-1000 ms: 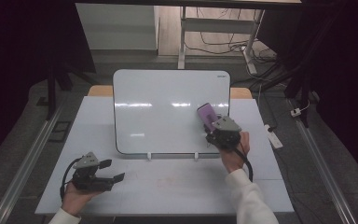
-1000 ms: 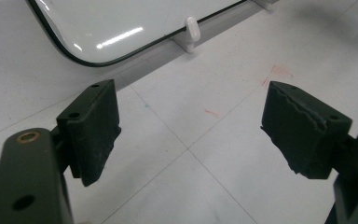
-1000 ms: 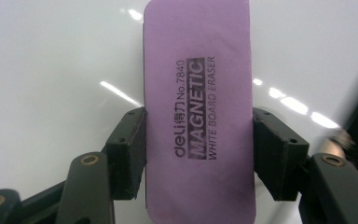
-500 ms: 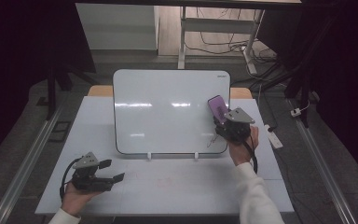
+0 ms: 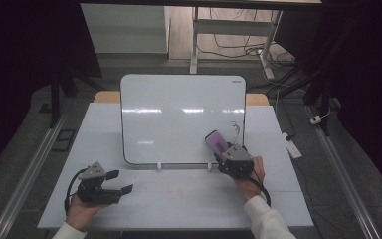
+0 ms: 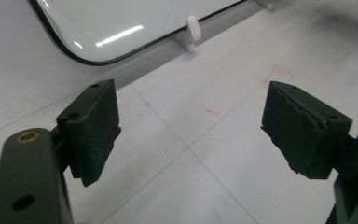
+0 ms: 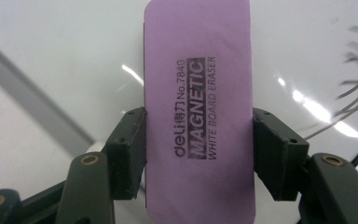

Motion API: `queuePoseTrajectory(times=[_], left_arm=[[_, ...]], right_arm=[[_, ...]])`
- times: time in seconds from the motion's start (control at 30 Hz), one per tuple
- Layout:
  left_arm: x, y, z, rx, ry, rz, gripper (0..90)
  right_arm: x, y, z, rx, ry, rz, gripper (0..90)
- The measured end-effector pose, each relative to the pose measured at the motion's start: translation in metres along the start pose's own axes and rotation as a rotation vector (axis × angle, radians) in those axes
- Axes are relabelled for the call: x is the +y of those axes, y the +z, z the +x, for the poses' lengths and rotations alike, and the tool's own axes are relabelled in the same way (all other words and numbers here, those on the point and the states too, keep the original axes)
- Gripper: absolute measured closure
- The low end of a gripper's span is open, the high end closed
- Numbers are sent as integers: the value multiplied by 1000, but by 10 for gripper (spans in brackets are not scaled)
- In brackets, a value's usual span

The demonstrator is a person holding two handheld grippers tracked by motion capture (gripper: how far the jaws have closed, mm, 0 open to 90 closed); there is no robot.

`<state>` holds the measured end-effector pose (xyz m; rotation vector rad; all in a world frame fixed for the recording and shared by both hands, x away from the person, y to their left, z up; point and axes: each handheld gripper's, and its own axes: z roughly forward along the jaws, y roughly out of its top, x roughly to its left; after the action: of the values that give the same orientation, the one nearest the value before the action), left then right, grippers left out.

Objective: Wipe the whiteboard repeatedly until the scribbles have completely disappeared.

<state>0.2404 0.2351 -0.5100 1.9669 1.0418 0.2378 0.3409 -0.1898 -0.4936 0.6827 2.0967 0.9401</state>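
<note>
A whiteboard stands tilted on two small white clips at the middle of the table. Faint grey pen strokes remain near its lower right; they also curve at the right edge of the right gripper view. My right gripper is shut on a purple magnetic whiteboard eraser, clamped by its long sides and held against the board's lower right part, left of the strokes. My left gripper rests low over the table's front left, open, with nothing between its jaws.
The white table is tiled, with faint red marks on it. One white board clip stands ahead of the left gripper. A white power strip lies on the floor to the right. A desk frame and cables sit behind.
My right gripper has carried the eraser down and to the left across the board's right side, from near the right edge to the lower right area. The left gripper has stayed put.
</note>
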Motion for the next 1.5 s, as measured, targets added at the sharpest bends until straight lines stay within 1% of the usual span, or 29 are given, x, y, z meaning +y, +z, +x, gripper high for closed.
queuePoseTrajectory(times=[0.07, 0.17, 0.23, 0.33, 0.43, 0.47, 0.53, 0.57, 0.63, 0.7, 0.9, 1.03, 1.13, 1.3, 1.4, 1.5], left_arm=[[0, 0, 0, -1, 1, 1, 197], [0, 0, 0, -1, 1, -1, 197], [0, 0, 0, -1, 0, 0, 197], [0, 1, 0, -3, 2, 2, 197], [0, 0, 0, -3, 1, 2, 197], [0, 0, 0, -3, 0, 0, 197], [0, 0, 0, -3, 1, -1, 197], [-1, 0, 0, -3, 0, 0, 197], [-1, 0, 0, -4, 0, 1, 197], [-1, 0, 0, -5, 2, -1, 197], [0, 0, -1, -5, 1, 0, 198], [-1, 0, -1, -5, 1, -1, 197], [-1, 0, -1, -6, 1, -1, 198], [0, 1, -1, -5, 4, 2, 197], [1, 2, -2, -6, 7, 5, 197], [1, 3, -3, -7, 6, 6, 197]], right_arm=[[-1, 0, -2, 9, 2, 3, 407], [3, 0, -8, -12, -4, -3, 407], [7, -1, -17, -35, 20, -15, 407], [15, -1, -34, -71, 72, -31, 407], [25, 0, -51, -103, 113, -38, 407], [28, 0, -56, -107, 130, -39, 407], [32, 0, -65, -129, 166, -47, 406], [33, 0, -69, -138, 177, -54, 407], [34, 0, -76, -140, 205, -62, 406], [35, 0, -78, -139, 202, -66, 406], [34, 0, -77, -146, 198, -73, 406], [30, -2, -72, -153, 190, -77, 407], [19, -4, -62, -136, 180, -72, 407], [-1, -7, -39, -97, 142, -49, 407], [-8, -8, -26, -74, 112, -31, 408], [-14, -8, -16, -52, 96, -20, 408]])
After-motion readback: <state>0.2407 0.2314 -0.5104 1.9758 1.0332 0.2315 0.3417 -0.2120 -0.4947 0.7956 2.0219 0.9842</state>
